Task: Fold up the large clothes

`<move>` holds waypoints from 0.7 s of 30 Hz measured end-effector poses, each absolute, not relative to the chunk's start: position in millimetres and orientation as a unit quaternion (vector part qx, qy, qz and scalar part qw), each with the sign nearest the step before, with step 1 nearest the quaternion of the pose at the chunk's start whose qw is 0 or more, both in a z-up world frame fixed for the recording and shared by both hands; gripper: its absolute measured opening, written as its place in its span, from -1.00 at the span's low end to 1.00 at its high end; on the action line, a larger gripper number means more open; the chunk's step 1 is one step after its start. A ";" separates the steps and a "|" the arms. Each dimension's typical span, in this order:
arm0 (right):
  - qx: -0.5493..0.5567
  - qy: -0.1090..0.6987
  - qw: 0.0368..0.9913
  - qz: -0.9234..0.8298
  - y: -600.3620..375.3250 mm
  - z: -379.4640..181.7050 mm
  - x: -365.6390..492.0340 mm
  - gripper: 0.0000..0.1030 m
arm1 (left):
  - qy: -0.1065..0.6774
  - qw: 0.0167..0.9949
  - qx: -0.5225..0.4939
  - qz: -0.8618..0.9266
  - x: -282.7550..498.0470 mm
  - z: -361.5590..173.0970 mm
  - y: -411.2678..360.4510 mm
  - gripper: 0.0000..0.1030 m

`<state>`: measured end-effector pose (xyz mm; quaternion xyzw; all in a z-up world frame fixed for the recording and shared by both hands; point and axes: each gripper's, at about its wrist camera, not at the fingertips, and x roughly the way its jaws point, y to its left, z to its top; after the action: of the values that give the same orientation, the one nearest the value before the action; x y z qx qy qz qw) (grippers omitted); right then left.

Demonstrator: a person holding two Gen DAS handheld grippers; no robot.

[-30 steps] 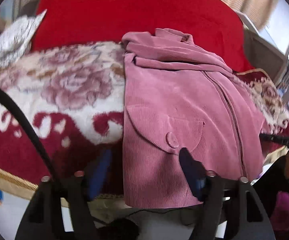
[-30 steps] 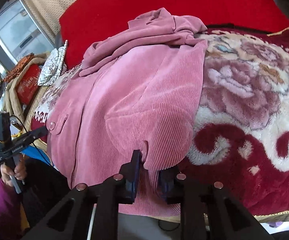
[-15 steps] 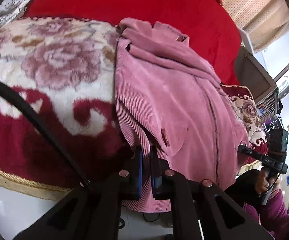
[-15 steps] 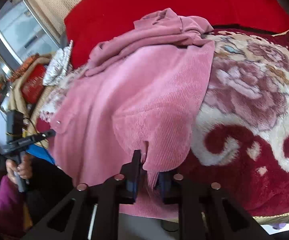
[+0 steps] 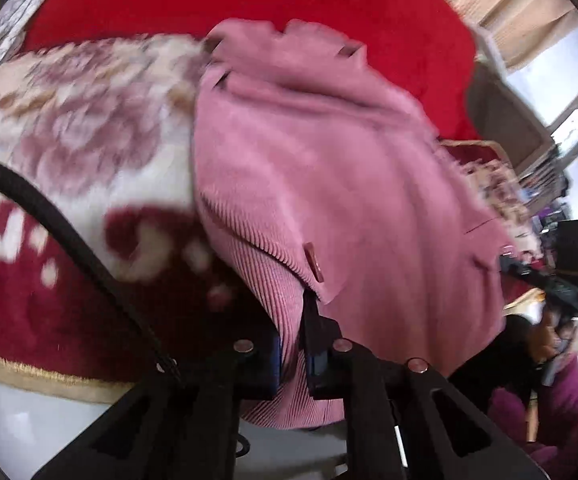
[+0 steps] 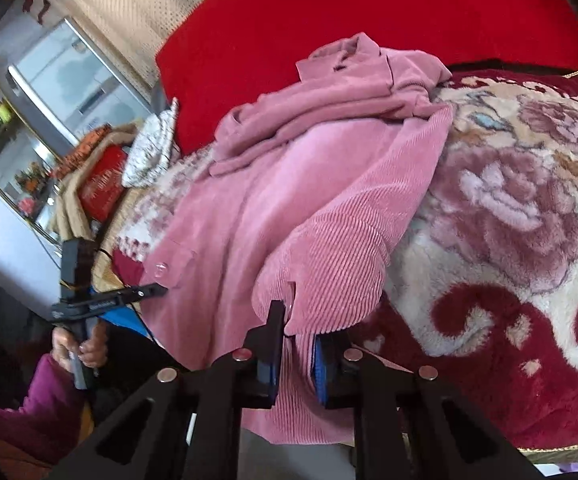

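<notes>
1. The left gripper (image 5: 295, 344) is clamped on the near hem of the pink corduroy jacket (image 5: 329, 184); ribbed cloth fills the gap between its blue pads.
2. The right gripper (image 6: 301, 354) pinches the same hem at its other corner, with a pocket flap (image 6: 321, 264) draped over its fingertips.
3. Just beyond the left gripper, a button (image 5: 313, 262) sits on the jacket's other pocket flap.
4. The jacket spreads away from both grippers across the floral blanket (image 6: 509, 216), which shows bare to either side.
5. The jacket's bunched collar and sleeves (image 6: 353, 92) lie at its far end.
6. Behind the jacket lies a red cover (image 6: 369, 8).
7. A patterned white cloth (image 6: 151, 152) lies beside the jacket, at the red cover's edge.
</notes>
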<state>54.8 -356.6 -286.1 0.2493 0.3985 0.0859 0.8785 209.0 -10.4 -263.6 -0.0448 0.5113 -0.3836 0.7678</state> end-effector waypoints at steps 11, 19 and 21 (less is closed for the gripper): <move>0.295 0.317 0.892 0.128 -400.4 -204.1 107.7 -0.74 | 0.434 0.783 -0.099 -0.434 324.2 -142.0 -25.7 -0.83; 0.416 0.244 0.874 0.057 -500.6 -203.1 240.3 -0.74 | 0.465 0.784 -0.159 -0.379 482.5 -165.8 -98.1 -0.73; 0.466 0.244 0.850 0.022 -524.7 -233.8 282.0 -0.66 | 0.486 0.784 -0.186 -0.338 517.8 -202.8 -114.2 -0.55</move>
<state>282.0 -524.7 -233.8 0.4658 0.2443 0.0216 0.8502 517.8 -114.2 -202.8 -0.1863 0.4863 -0.3385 0.7838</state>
